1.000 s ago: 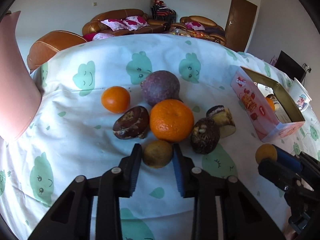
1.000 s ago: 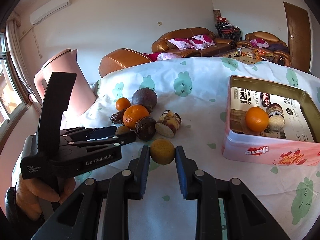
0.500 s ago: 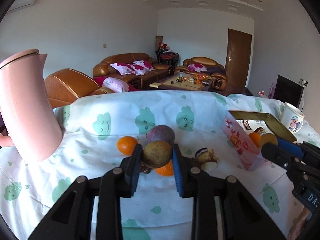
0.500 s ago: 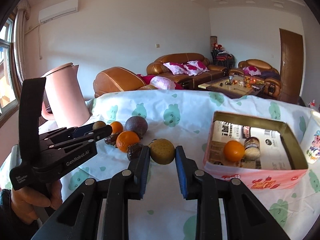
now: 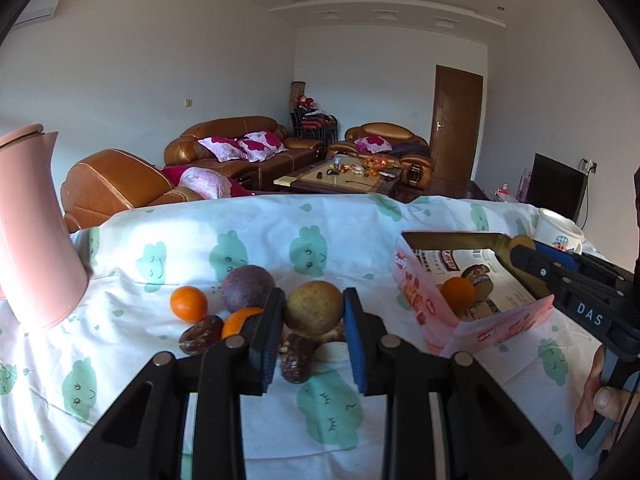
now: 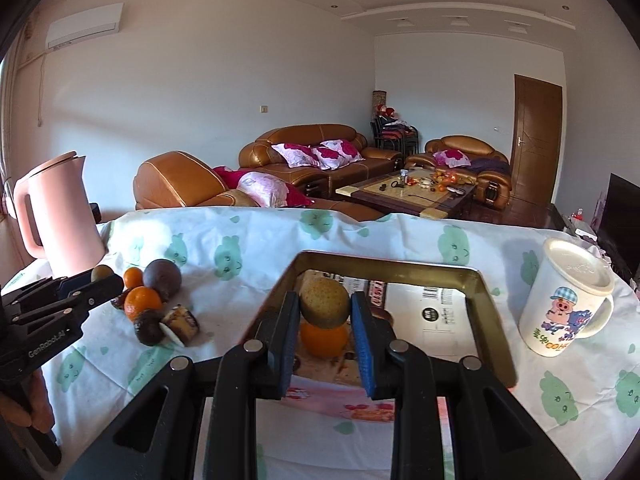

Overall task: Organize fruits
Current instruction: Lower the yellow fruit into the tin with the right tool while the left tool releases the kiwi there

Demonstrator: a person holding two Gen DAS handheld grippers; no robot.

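Both claws are clamped on brownish-yellow fruits: right gripper has carried its russet fruit from the cloth to above the tin, near its front edge; left gripper has lifted the second fruit off the pile. Release into the tin likely comes next.

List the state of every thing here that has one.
left gripper: shut on a brownish-green fruit, lifted
right gripper: shut on a yellow-brown fruit, above the tin
biscuit tin: open, holds an orange
pink kettle: upright, lid shut
cartoon mug: upright, lidded
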